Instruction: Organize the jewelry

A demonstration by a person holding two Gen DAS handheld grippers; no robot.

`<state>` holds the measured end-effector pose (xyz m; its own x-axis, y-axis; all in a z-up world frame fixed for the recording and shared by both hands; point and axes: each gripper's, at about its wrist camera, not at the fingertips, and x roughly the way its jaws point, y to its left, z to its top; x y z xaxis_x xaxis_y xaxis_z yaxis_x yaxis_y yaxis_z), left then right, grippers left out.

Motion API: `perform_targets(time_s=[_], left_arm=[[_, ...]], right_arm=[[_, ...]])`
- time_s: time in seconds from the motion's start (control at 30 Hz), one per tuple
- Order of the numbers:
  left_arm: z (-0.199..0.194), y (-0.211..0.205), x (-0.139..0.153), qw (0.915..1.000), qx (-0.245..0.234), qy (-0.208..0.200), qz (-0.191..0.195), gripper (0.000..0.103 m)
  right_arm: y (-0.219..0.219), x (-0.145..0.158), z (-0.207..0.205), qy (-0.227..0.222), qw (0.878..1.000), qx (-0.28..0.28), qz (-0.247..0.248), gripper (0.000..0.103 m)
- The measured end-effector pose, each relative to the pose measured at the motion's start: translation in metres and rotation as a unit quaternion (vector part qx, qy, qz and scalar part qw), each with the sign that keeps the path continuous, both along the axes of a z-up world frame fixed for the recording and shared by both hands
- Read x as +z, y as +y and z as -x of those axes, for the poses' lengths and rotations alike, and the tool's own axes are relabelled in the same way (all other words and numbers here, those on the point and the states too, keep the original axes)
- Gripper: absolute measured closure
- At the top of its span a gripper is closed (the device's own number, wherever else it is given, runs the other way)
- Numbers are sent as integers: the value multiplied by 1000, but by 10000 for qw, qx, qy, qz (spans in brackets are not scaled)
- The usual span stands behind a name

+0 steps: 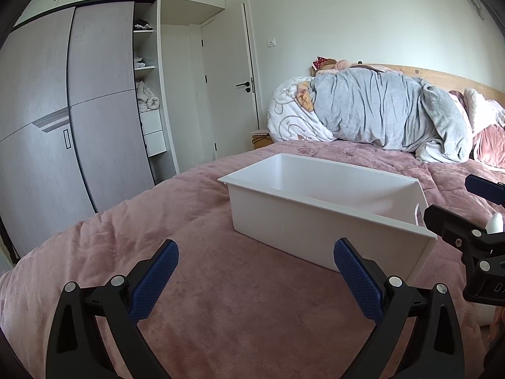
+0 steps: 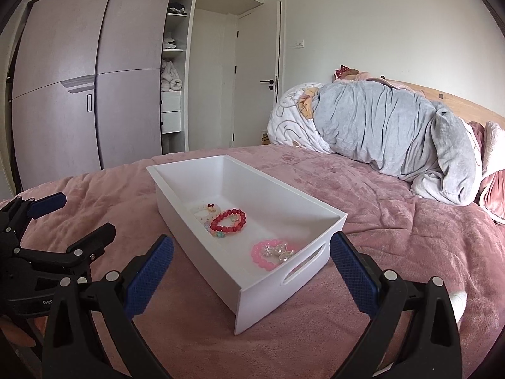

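Note:
A white rectangular bin (image 2: 195, 211) sits on the pink bedspread; it also shows in the left wrist view (image 1: 284, 221). Inside lie a red bead bracelet (image 2: 228, 220), a pink bead bracelet (image 2: 264, 257) with clear charms, and a pale bead bracelet (image 2: 205, 212). My right gripper (image 2: 251, 268) is open and empty, just short of the bin's near end with the handle slot (image 2: 304, 263). My left gripper (image 1: 255, 279) is open and empty, in front of the bin's long side. From the left wrist view the bin's contents are hidden.
A pile of grey and white duvets (image 2: 378, 132) lies toward the wooden headboard (image 2: 457, 102). A wardrobe (image 2: 79, 88) and a door (image 2: 252, 79) stand beyond the bed's far edge. The left gripper shows in the right wrist view (image 2: 56, 221).

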<state>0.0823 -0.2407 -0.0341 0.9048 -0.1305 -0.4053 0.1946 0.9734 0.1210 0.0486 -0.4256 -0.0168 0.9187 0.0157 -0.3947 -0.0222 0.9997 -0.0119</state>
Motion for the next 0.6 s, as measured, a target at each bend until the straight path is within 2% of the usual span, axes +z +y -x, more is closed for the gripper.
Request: perform_targets(time_s=[0.27,0.6], left_arm=[[-1,5,0,9999,47,62,84,3],[1,5,1,10000,35,-34,5,3]], right_arm=[[-1,1,1,-35,10000,-42,-24,5],[-3,-1,0,27,10000,-62,-29,5]])
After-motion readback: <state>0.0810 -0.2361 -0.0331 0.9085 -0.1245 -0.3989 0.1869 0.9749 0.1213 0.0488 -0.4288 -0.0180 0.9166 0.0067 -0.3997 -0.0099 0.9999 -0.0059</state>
